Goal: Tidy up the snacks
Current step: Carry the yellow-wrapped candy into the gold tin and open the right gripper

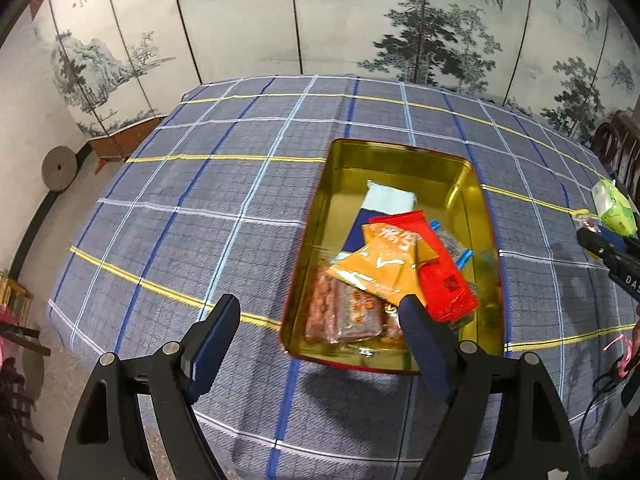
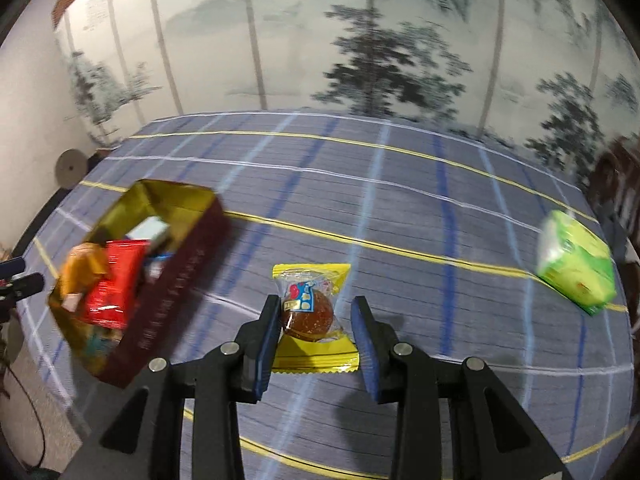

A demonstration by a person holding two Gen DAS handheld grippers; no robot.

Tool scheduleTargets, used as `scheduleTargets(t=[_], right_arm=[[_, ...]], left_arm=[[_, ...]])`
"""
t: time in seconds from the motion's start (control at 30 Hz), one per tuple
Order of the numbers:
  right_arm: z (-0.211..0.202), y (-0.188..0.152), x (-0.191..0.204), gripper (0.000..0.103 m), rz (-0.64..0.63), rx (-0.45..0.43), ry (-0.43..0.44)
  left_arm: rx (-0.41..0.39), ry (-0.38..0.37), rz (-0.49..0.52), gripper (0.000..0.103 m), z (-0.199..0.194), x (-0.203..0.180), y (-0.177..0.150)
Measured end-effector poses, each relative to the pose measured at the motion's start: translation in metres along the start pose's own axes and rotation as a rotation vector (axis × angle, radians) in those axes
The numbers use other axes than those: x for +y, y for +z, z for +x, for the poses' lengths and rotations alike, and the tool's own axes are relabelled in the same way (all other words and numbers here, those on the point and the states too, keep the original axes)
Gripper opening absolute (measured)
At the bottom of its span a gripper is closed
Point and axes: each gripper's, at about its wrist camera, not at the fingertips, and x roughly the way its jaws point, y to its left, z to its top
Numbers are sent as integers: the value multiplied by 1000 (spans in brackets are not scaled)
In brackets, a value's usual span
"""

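A gold-lined tin box (image 1: 486, 216) with dark red outer walls sits on the plaid tablecloth and holds several snack packets, among them a red one (image 1: 444, 280) and an orange one (image 1: 380, 260). My left gripper (image 1: 320, 336) is open and empty, hovering over the box's near left corner. In the right wrist view the box (image 2: 172, 284) is at the left. A yellow-edged clear packet with a round brown cake (image 2: 310, 308) lies on the cloth between the open fingers of my right gripper (image 2: 316, 336), its left pad touching or nearly touching it.
A green tissue pack (image 2: 576, 268) lies at the right of the table, also in the left wrist view (image 1: 614, 208). A painted folding screen stands behind the table. Dark wooden chairs (image 1: 616, 148) are at the far right edge.
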Motion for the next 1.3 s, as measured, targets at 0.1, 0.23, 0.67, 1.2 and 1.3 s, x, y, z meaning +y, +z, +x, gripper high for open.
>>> scheduleTargets(t=[0.1,0.23,0.67,1.2,1.3], right_arm=[[4,5,29,36,-29,-3,46],[11,10,64,36,-67,3,107],[31,10,135,36,-176,45,188],[64,9,163,36,-201,80,174],[67,11,164,36,-200,69,168]], left_arm=[[5,15,-17,79,0,9,-3],[22,30,-38,79,3,20,-8],[36,74,-80,79,5,42,-14],[51,102,-122,79,2,62,-28],[57,100,-128,79,0,63,-33]])
